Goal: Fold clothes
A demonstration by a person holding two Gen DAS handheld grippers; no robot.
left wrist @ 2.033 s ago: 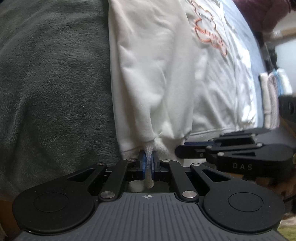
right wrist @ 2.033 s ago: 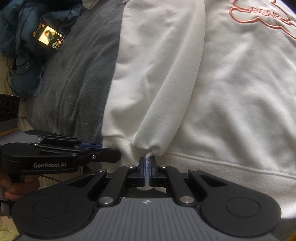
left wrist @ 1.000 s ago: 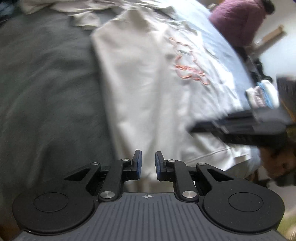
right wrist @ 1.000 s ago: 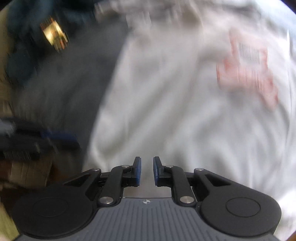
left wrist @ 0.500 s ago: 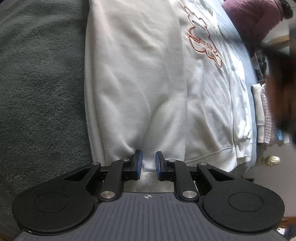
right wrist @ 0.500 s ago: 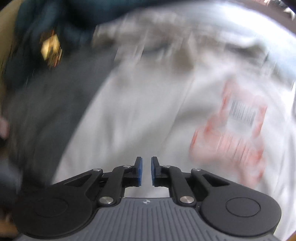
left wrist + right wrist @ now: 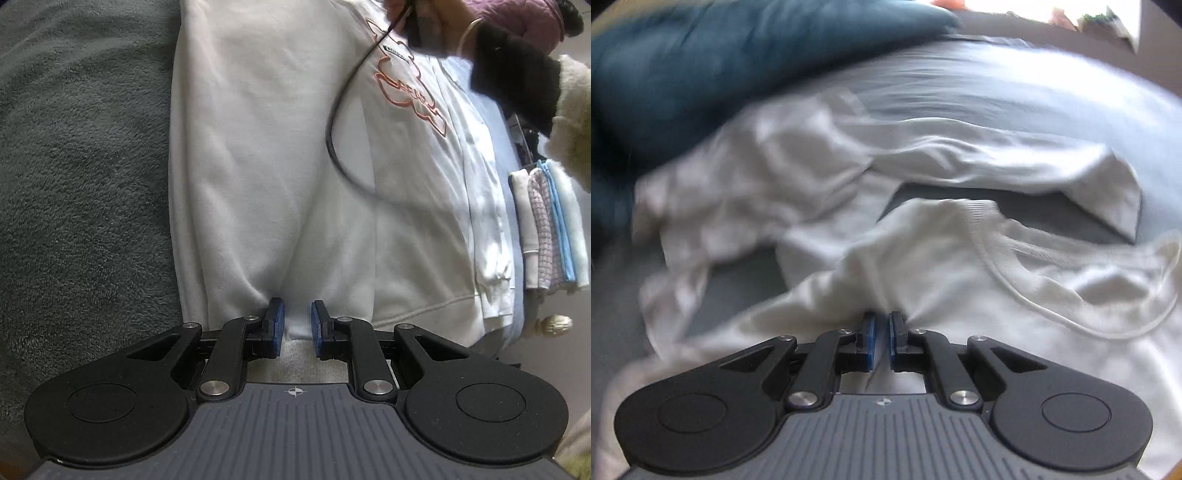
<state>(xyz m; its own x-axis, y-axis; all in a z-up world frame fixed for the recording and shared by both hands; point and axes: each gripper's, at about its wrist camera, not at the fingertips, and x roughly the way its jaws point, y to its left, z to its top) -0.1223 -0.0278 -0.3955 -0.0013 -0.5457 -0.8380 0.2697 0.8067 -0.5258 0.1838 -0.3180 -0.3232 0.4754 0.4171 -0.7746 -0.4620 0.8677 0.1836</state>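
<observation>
A: What did the left view show?
B: The sweatshirt point(image 7: 266, 155) lay on the grey blanket point(image 7: 81, 177), running lengthwise from near hem to far chest print. The left gripper point(image 7: 294, 320) stood part open, its fingers astride the hem cloth, not clamped.
A: And the right view?
B: Blurred. The right gripper point(image 7: 878, 330) sat beside the collar point(image 7: 1008, 273), its narrow gap over shoulder cloth; whether it gripped, I couldn't tell.

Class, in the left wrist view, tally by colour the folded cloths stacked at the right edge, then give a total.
Beige cloth: 1
Pink checked cloth: 1
Blue cloth: 1
Pale white cloth: 1
Total: 4
</observation>
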